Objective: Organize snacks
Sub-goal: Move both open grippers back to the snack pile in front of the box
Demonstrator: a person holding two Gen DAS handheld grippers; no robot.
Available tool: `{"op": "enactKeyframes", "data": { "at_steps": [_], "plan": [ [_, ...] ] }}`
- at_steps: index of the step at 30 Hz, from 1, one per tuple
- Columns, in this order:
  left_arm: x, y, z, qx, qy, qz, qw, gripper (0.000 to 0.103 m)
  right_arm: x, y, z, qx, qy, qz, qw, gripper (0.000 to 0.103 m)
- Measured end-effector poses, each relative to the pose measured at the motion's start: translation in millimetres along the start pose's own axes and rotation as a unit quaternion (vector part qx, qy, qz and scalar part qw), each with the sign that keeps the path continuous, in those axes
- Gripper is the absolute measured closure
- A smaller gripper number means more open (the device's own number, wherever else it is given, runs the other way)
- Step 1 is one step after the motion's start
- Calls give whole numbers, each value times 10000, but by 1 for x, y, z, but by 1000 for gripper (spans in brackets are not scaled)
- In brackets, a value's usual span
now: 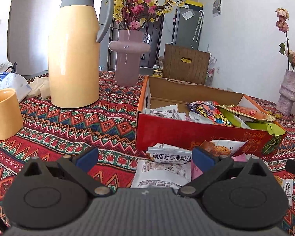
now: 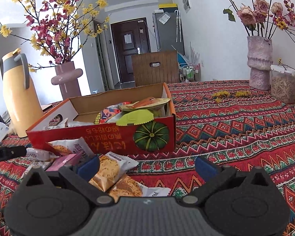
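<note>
I see the red cardboard box (image 1: 196, 137) open on the patterned cloth, holding a heap of snack packets (image 1: 222, 114) toward its right end. More loose packets (image 2: 108, 169) lie flat just near of it, overlapping.

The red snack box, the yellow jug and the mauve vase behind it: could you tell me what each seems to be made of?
Red snack box: corrugated cardboard, printed outside, with bare brown matte walls and folded flaps inside.
Yellow jug: glossy coated shell, possibly painted metal or plastic, given the soft window reflections; its grey collar and handle look like matte plastic.
Mauve vase: smooth, shiny, faintly translucent, likely glass or glazed ceramic.
</note>
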State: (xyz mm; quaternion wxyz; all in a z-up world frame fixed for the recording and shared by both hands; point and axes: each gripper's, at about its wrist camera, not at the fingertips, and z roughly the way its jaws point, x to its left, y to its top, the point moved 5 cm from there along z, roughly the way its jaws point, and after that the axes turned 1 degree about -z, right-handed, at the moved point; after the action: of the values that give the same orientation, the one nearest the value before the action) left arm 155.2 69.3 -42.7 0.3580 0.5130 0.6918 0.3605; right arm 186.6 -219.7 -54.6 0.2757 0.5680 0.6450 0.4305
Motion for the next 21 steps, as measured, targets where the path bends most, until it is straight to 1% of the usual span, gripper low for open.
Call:
{"op": "enactKeyframes", "data": {
  "at_steps": [11, 21],
  "plan": [
    [-2, -4, -1, -13, -68, 21, 10000, 0, -2, -3, 4, 69, -109, 31, 9999, 0],
    [-2, -4, -1, -4, -81, -12, 10000, 0, -1, -4, 4, 89, -76, -11, 9999, 0]
  ]
}}
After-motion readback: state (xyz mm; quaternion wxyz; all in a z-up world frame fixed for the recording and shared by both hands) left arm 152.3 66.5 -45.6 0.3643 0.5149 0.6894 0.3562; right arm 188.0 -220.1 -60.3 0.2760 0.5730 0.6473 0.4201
